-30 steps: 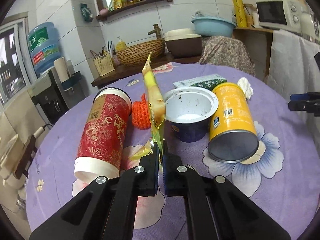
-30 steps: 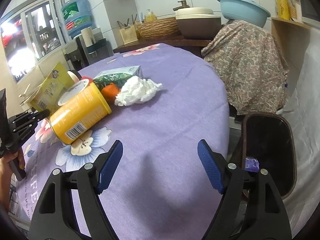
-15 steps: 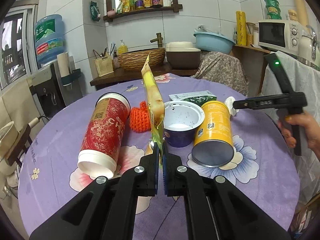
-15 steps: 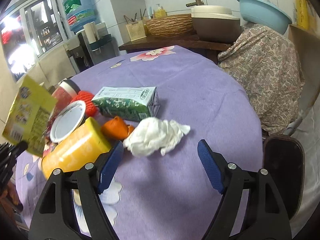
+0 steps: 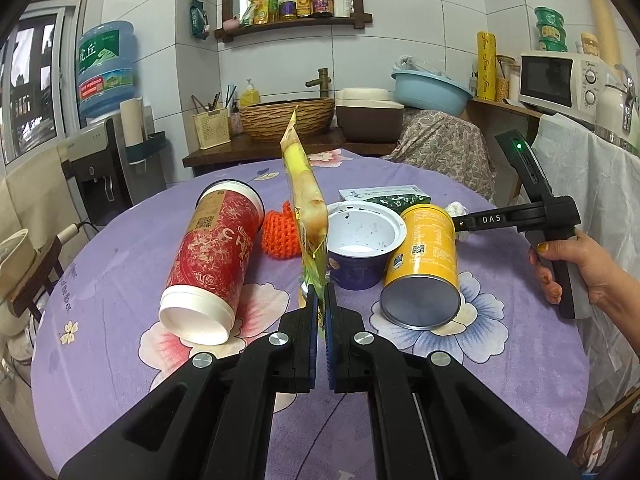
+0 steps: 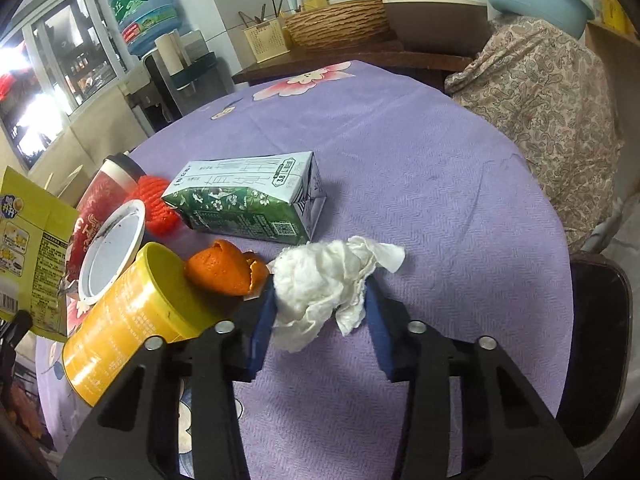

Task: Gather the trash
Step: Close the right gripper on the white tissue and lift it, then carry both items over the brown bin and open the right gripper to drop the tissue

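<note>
Pinching a yellow snack wrapper [image 5: 306, 204] upright, left gripper [image 5: 320, 312] jaws clamped, right gripper [image 6: 320, 312] jaws apart, crumpled tissue [image 6: 328, 280] between them.

Hand-held gripper [image 6: 320, 312] straddles crumpled tissue [image 6: 324, 280] — jaws apart.

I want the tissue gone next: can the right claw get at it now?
Probably yes. The right claw is open, with the tissue already between its fingers; the orange peel lies just beside, not blocking.

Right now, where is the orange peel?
In the right wrist view, the orange peel lies on the table, left of the tissue, touching the yellow can, before the carton.
</note>
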`<state>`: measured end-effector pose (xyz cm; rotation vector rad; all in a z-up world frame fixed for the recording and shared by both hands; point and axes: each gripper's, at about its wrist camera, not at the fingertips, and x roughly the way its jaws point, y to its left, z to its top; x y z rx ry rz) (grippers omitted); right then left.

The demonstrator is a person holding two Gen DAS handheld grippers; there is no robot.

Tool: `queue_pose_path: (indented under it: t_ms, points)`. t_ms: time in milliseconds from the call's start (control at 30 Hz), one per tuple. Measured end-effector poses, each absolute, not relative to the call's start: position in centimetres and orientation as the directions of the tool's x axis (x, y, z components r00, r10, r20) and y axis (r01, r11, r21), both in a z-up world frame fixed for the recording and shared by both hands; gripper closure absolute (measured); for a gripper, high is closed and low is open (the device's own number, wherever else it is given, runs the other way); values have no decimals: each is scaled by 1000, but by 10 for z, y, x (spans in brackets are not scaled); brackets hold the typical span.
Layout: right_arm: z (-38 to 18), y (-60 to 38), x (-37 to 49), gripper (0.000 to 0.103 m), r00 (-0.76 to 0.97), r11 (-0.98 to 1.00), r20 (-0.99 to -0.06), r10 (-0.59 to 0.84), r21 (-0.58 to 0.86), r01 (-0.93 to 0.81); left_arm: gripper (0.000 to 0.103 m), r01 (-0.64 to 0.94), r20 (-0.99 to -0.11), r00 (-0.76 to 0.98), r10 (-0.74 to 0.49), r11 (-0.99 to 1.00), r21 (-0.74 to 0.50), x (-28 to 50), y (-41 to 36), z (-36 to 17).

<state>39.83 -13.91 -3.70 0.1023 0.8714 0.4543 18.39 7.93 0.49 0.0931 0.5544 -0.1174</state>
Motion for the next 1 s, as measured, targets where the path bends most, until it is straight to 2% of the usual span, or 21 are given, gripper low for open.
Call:
queue_pose_path:
  t_ms: [133,533,1000]
  points:
    - [-33,-135,390,69,579,904,-706,408,226,-362,99,134,-522,849,-84,989,57,183,80,7]
    - [-24,-171,363,70,640,906,-644,419,244,-347,99,151,-475,874,-108,987,54,173,66,27]
    - [-9,-233,314,70,714,910,-565,414,264,-318,99,319,-429,859,-278,947,25,192,-17,46]
